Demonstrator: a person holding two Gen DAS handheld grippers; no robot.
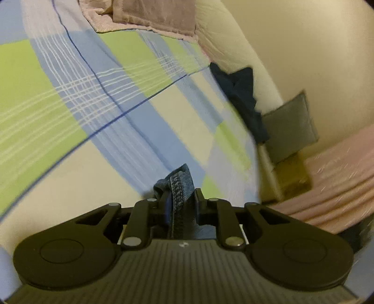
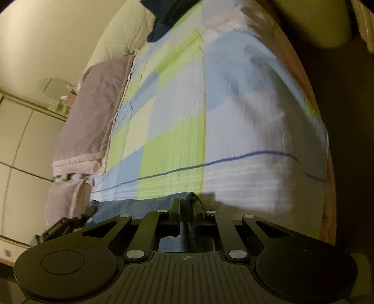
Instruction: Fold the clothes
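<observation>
Clamping a thick seamed fold of the denim garment (image 1: pixel 180 187), your left gripper (image 1: pixel 181 198) sits at the bottom centre of its view, its jaws closed tight against the blue cloth with the stitched seam running up between them. Just beyond the tips, the denim ends in a small bunched corner that rests on the bed (image 1: pixel 70 93), whose checked sheet in green, blue and cream fills the left and middle of the frame. Farther off, at the right edge of the mattress, a dark navy garment (image 1: pixel 240 93) lies crumpled, with a grey cushion (image 1: pixel 289 131) beside it lower right. A mauve pillow (image 1: pixel 154 14) lies at the top of the frame.

Your right gripper (image 2: pixel 188 205) is clenched too, at the bottom centre of its own view, its jaws pressed together on a thin edge of the same denim, which spreads flat to the left along the bottom of the checked sheet. At lower left you can see part of the other black gripper by the denim's far end. Beyond, mauve pillows (image 2: pixel 93 112) line the left side of the bed, and the navy garment sits at the top centre.
</observation>
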